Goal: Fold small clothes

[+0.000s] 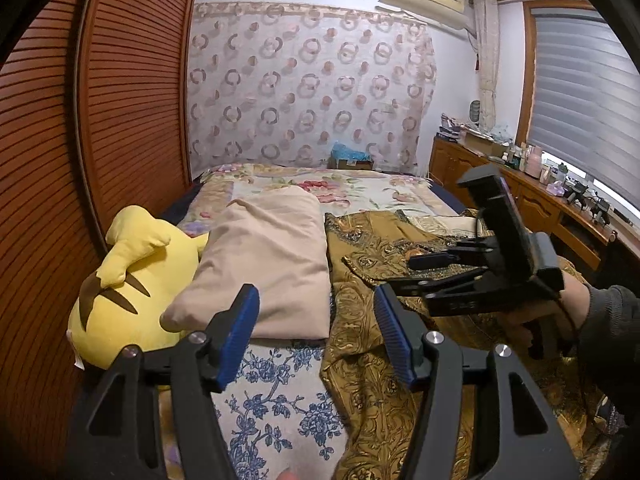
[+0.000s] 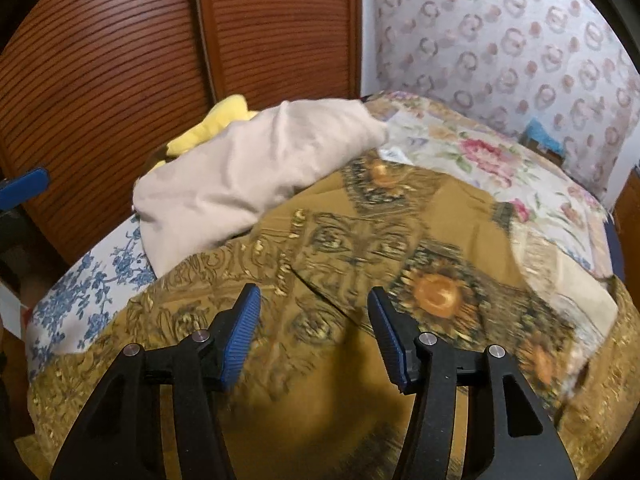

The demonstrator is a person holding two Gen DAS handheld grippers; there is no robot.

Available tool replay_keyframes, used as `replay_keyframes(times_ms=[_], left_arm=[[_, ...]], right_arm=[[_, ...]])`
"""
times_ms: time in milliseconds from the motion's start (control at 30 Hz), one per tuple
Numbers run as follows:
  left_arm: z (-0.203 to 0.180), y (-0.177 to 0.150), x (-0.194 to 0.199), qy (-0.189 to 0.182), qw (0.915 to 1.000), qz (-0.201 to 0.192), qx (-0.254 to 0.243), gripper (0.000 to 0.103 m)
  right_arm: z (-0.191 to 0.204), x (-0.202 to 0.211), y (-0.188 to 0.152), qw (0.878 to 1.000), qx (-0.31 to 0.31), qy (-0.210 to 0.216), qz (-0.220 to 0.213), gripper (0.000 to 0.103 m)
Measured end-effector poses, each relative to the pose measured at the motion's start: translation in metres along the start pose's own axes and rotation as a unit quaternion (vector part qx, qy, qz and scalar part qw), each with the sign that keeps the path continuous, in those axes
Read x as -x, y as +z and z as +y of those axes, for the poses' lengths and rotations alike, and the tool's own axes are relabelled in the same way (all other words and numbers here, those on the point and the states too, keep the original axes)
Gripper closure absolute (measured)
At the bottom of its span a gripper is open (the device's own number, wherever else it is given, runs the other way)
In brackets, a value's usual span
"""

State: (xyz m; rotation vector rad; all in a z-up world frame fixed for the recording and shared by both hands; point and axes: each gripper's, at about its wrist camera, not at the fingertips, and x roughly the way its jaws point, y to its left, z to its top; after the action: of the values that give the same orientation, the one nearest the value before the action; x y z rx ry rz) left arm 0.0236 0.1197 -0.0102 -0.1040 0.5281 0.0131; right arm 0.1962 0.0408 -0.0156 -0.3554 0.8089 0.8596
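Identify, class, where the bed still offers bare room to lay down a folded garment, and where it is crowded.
Free: the floral bedspread beyond the beige pillow, up to the curtained wall; and the blue-flowered sheet at the near edge, between the yellow plush toy and the gold patterned garment. Crowded: the middle, where plush, pillow and garment lie together.

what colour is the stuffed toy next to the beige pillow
The stuffed toy is yellow with dark brown stripes, clearest in the left wrist view.

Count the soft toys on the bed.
1. A yellow plush toy lies at the bed's left edge against the wooden louvred doors, partly under the beige pillow. The pillow and the gold patterned garment could hide others.
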Motion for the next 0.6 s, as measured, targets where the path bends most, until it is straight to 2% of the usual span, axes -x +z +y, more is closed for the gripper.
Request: replay_keyframes(times_ms=[167,200,233,267,400,600], left_arm=[[0.001,-0.005,-0.002,0.000,1.0000,0.006,0.002,0.044],[0.001,-0.006,-0.003,-0.001,1.0000,0.006,0.003,0.044],[0.001,-0.006,-0.003,-0.002,1.0000,0.007,0.003,0.044],[0.001,-0.007,-0.003,-0.002,1.0000,0.008,0.003,0.044],[-0.004,-0.009,-0.006,-0.007,0.9999,0.011,0.003,0.044],[-0.005,-0.009,-0.010,-0.012,0.9998,0.015,0.003,0.044]], right_arm=[[0.012,-0.015,0.008,1.000,0.019,-0.003,0.015,0.046],[0.014,-0.019,0.009,0.999,0.022,-0.010,0.021,0.050],[0.014,-0.022,0.008,0.999,0.026,-0.017,0.030,0.055],[0.015,-0.025,0.007,0.999,0.031,-0.022,0.037,0.069],[0.010,-0.024,0.003,0.998,0.037,-0.032,0.036,0.095],[-0.016,-0.007,-0.008,0.998,-0.002,-0.062,0.019,0.098]])
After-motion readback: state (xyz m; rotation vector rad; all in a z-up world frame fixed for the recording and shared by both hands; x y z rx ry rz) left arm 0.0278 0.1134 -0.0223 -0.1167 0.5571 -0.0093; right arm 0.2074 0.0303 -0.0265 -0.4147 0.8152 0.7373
